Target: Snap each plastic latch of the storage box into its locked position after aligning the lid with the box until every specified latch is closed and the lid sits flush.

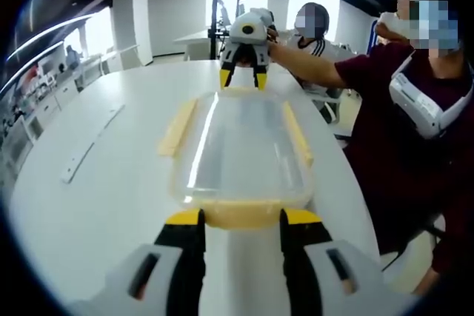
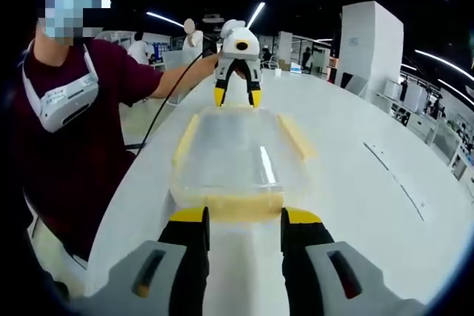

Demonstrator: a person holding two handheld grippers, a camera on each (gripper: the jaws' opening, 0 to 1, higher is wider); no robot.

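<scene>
Clear plastic storage box [image 1: 241, 149] with lid lies lengthwise on the white table [image 1: 111, 205], yellow latches [image 1: 178, 127] along its sides. In the left gripper view, the left gripper [image 1: 241, 220] at 6 o'clock has jaws spread at the near end latch [image 1: 241, 214]; the right gripper [image 1: 244, 75], jaws spread, stands at 12 o'clock over the far end.

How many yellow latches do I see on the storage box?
4: one latch at each short end, near end and far end, and one along each long side, and. None seems hidden.
</scene>
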